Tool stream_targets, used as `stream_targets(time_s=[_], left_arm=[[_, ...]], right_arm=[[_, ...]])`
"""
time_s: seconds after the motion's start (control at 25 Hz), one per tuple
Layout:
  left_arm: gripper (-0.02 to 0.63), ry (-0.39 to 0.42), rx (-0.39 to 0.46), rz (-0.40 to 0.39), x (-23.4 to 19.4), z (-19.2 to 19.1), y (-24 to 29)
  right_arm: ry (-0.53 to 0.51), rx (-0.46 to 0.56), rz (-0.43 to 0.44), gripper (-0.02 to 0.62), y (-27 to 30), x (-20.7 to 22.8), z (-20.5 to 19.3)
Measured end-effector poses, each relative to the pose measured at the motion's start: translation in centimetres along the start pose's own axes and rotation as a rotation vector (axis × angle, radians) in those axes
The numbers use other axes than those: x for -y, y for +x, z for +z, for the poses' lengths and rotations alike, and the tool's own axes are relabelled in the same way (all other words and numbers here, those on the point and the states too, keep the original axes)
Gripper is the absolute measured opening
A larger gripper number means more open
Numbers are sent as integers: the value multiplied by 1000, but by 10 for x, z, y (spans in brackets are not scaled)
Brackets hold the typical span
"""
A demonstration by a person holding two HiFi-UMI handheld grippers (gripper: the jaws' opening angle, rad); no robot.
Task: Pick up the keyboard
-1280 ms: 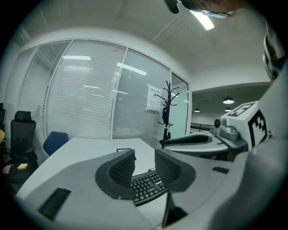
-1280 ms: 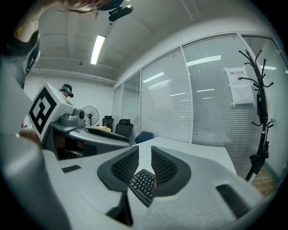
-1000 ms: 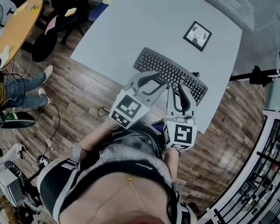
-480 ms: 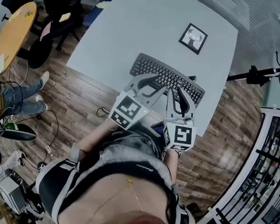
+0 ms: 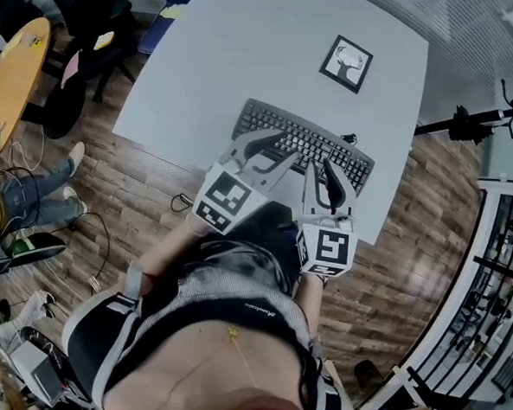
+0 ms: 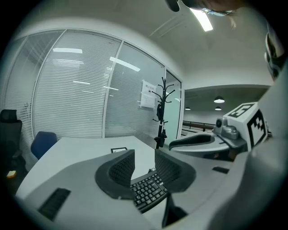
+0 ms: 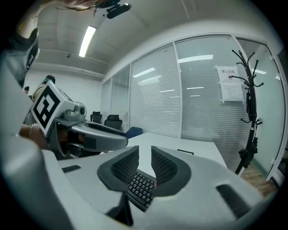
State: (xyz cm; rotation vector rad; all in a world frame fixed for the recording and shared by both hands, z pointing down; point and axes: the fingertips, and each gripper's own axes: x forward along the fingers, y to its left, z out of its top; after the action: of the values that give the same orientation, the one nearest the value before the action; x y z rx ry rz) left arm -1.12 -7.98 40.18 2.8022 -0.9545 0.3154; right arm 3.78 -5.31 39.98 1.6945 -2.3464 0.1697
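Note:
A black keyboard (image 5: pixel 306 135) lies slantwise near the front edge of the pale grey table (image 5: pixel 248 52). My left gripper (image 5: pixel 273 149) hovers over the keyboard's near left part, jaws shut with nothing between them. My right gripper (image 5: pixel 325 168) hangs over the near right part, also shut and empty. In the left gripper view the left gripper (image 6: pixel 145 155) has the keyboard (image 6: pixel 148 191) low beyond its pads. In the right gripper view the right gripper (image 7: pixel 145 152) frames the keyboard (image 7: pixel 140 187) just below it. Whether either gripper touches the keys I cannot tell.
A framed picture (image 5: pixel 345 62) lies on the table behind the keyboard. Office chairs (image 5: pixel 94 25) and an orange round table (image 5: pixel 13 72) stand at the left, where a seated person's legs (image 5: pixel 34 164) show. A black tripod (image 5: pixel 469 126) stands at the right and a coat stand (image 6: pixel 160 112) by the glass wall.
Both grippers have edged forward over the keyboard's near side, the left a little further. Their jaws look the same as before.

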Motion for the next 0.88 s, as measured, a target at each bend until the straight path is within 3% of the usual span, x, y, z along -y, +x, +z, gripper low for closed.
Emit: stream_targets(time_s=[0.24, 0.88], left_arm=[[115, -12, -18, -3, -1, -7, 7], [115, -18, -27, 16, -12, -5, 32]], right_arm=[[13, -18, -11, 87, 2, 9, -6], [-1, -38, 59, 87, 32, 18, -5]])
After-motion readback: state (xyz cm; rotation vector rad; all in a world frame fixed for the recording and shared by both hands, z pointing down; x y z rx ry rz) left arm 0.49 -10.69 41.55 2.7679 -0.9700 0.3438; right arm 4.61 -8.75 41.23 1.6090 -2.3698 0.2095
